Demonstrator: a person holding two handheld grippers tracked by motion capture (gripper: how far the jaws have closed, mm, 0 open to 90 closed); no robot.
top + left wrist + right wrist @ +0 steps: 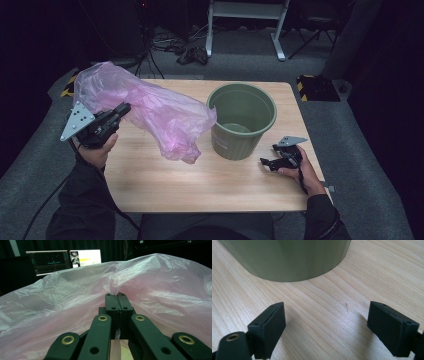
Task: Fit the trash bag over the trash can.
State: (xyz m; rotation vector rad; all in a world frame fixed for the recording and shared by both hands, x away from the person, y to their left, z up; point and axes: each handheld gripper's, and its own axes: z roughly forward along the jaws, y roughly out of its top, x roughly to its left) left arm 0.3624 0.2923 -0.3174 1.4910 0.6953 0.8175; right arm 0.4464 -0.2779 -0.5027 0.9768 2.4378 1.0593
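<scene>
bag (pixel 150 110): thin crinkled pink plastic film, glossy | bin (pixel 242 121): smooth matt green plastic | table (pixel 200 185): pale wood grain

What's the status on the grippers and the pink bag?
Left gripper shut on pink bag, held aloft. Right gripper open, empty, beside green bin. Nothing blocking bin.

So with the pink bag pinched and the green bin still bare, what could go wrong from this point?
1. The left hand-held gripper is shut on a thin fold of the pink plastic bag; the film could slip free or tear when pulled.
2. The bag hangs bunched, its mouth not spread, beside the green bin; it may snag on the rim.
3. The right hand-held gripper rests open on the table, apart from the bin, so a tug could tip it.
</scene>
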